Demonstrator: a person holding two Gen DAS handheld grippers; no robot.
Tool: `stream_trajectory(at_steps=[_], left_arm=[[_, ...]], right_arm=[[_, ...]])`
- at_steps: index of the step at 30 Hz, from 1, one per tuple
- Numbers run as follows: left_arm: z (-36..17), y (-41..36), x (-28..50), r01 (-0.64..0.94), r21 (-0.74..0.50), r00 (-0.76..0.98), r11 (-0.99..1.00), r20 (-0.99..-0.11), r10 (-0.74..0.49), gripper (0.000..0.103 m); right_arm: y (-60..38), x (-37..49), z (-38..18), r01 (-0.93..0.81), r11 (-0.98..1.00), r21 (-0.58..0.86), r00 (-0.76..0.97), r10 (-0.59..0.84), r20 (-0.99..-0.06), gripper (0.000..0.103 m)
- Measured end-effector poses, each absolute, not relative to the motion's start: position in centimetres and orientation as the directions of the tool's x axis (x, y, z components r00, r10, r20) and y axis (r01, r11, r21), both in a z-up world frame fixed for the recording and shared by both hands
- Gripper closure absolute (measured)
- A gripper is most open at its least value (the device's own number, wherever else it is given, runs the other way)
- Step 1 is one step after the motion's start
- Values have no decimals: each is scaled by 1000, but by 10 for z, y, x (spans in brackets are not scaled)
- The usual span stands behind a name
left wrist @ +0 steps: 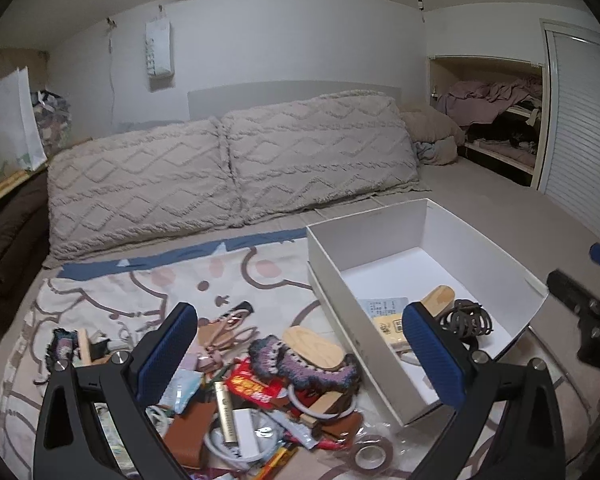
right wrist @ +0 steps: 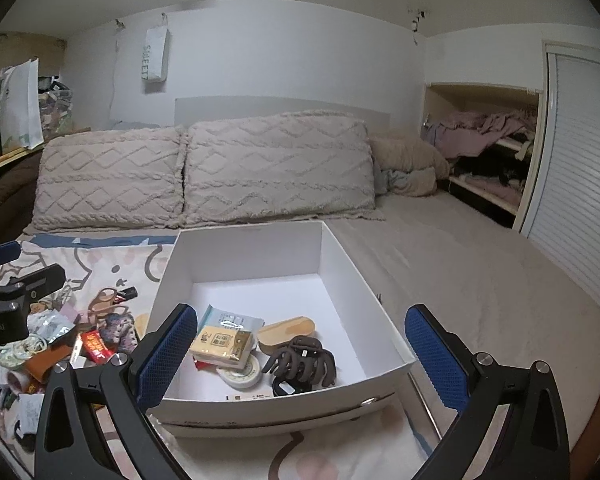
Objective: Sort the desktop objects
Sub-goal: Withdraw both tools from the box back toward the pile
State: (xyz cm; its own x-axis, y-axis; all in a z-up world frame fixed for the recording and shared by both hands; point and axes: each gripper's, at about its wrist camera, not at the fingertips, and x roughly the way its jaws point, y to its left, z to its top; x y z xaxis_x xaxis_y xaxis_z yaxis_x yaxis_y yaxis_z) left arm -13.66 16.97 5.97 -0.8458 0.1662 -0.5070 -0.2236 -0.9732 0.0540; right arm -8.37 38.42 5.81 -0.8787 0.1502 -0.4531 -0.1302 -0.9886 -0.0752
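A white box (left wrist: 452,232) (right wrist: 256,248) stands on a cartoon blanket on a bed. In it lie a brown hair claw (right wrist: 302,362), a yellow packet (right wrist: 222,344), a wooden piece (right wrist: 286,330) and a tape roll (right wrist: 242,374). Left of the box lies a pile of small items: a red packet (left wrist: 252,386), a knitted purple piece (left wrist: 300,364), a gold tube (left wrist: 226,412), a tape roll (left wrist: 370,454). My left gripper (left wrist: 300,354) is open above the pile. My right gripper (right wrist: 300,354) is open over the box's near end.
Two quilted pillows (left wrist: 228,160) lean against the wall behind the blanket. A closet shelf with clothes (right wrist: 488,144) and a louvred door (right wrist: 580,184) are at the right. White bags (left wrist: 12,128) stand at the far left. Bare bed sheet (right wrist: 480,276) lies right of the box.
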Motion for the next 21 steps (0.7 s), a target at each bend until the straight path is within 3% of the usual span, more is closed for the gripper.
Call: stream_trajectory(at_steps=[21], left_arm=[[77,108,-65,-170,-4,-896,-985,-416,156,0]], right_arm=[[356,-26,59,-107,-990,-93,-912,135,-388,0]])
